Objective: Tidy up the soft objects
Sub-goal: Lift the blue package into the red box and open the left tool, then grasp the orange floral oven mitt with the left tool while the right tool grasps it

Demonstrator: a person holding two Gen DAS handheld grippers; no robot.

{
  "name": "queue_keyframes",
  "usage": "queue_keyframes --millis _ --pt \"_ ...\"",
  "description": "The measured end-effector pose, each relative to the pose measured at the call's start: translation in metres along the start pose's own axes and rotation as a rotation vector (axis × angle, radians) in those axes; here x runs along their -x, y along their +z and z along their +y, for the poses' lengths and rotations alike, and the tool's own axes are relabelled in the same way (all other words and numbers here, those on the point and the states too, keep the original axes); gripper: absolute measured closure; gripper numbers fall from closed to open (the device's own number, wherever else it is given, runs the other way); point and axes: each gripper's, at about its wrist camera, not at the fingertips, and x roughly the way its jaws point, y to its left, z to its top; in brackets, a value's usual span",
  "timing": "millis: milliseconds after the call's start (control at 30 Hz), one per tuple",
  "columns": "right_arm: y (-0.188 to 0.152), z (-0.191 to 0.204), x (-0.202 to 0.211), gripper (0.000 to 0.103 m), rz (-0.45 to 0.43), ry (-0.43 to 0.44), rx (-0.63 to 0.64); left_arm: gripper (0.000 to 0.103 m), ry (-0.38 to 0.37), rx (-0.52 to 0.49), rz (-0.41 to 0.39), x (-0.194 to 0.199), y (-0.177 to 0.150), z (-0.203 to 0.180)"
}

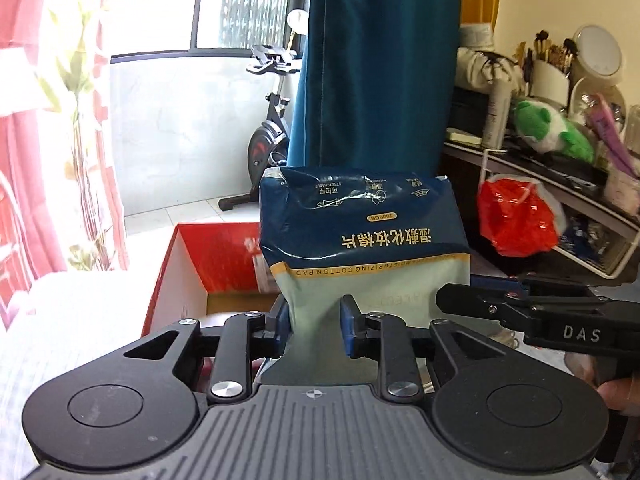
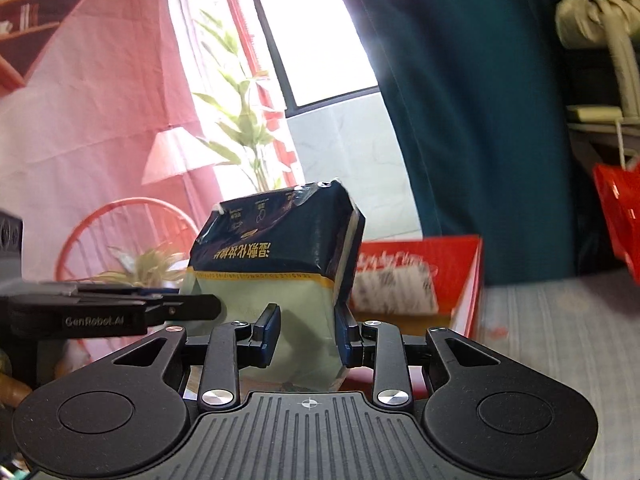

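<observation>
Teal curtain [image 1: 372,64] hangs behind the work area. Red box [image 1: 224,256] stands open below and behind the pack. Cotton pad pack [image 1: 360,240] is held upside down in the air, above the box's near edge, pale end nearest both tools. Left gripper [image 1: 314,330] pinches that pale end between its pads. Right gripper [image 2: 306,334] clamps the same end from the other side.
</observation>
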Motion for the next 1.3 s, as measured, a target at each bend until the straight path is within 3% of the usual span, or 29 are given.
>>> queue_keyframes --millis 167,367,600,667,700,767,833,1100,1300 --pt "0.013 -0.015 -0.036 0.076 0.0 -0.023 0.002 0.076 -0.007 -0.012 0.07 -0.044 0.02 0.013" --pt "0.025 -0.035 -0.08 0.076 0.067 -0.07 0.049 0.076 -0.008 -0.007 0.146 -0.091 0.033 0.025" --pt "0.022 -0.052 -0.112 0.074 0.144 -0.185 0.06 0.076 -0.008 0.003 0.214 -0.138 0.03 0.019" --pt "0.017 -0.054 -0.116 0.072 0.159 -0.228 0.054 0.072 0.01 -0.016 0.24 -0.148 0.027 0.014" --pt "0.014 -0.055 -0.116 0.071 0.156 -0.243 0.052 0.064 0.039 -0.038 0.258 -0.15 0.024 0.01" --pt "0.01 -0.056 -0.112 0.071 0.142 -0.247 0.045 0.058 0.092 -0.08 0.267 -0.148 0.021 0.004" --pt "0.008 -0.054 -0.105 0.071 0.131 -0.237 0.04 0.055 0.081 -0.092 0.253 -0.141 0.02 0.004" --pt "0.003 -0.028 -0.063 0.071 0.063 -0.176 0.05 0.055 0.069 -0.045 0.181 -0.09 0.02 0.008" --pt "-0.008 -0.008 -0.025 0.071 0.046 -0.145 0.018 0.055 0.067 0.003 0.118 -0.031 0.005 0.006"
